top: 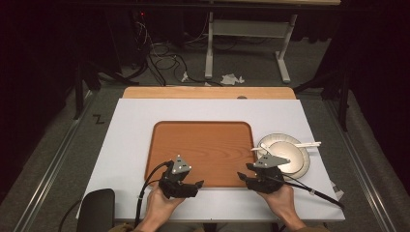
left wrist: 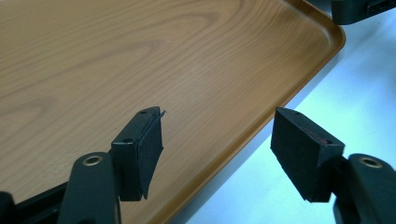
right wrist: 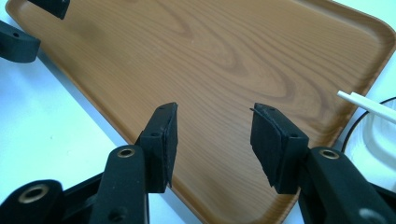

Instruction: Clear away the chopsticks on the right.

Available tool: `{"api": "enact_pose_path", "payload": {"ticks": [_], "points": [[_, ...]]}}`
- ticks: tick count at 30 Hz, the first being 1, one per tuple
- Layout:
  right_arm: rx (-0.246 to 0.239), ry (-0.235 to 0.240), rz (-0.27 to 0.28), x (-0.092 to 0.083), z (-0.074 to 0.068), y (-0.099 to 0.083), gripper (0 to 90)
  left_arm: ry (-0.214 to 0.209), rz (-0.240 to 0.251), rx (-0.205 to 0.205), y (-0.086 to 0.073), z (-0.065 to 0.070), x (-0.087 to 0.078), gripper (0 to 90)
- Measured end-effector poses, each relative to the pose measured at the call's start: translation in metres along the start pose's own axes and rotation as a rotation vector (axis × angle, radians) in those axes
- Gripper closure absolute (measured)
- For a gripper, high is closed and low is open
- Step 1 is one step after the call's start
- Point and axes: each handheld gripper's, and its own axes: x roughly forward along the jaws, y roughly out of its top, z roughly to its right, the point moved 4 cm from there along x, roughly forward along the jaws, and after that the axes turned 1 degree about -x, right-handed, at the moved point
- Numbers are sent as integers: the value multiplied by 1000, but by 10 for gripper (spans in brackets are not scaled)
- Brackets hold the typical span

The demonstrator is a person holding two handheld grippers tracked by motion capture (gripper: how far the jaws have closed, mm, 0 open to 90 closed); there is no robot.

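Grippers left point(top: 193, 185) and right point(top: 243, 175) hover jaws apart, unladen, at bare tray's point(top: 203, 140) near edge.

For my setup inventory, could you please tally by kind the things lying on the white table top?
Wooden tray: 1
Plates, stacked: 2, as far as the high view shows
White utensil across the plates: 1
Total: 4
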Motion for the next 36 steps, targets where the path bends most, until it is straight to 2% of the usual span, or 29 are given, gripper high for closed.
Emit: {"api": "enact_pose_path", "payload": {"ticks": [9,19,22,36], "points": [[4,-7,8,-6,2,2,541,-7,0,3,0,1,0,340],[-16,-10,28,-18,3,2,581,-10,2,5,2,1,1,340],[-6,-11,38,-22,3,2,588,-12,3,7,2,1,1,341],[2,-61,61,-48,6,-2,625,-32,5,25,8,2,6,345]]}}
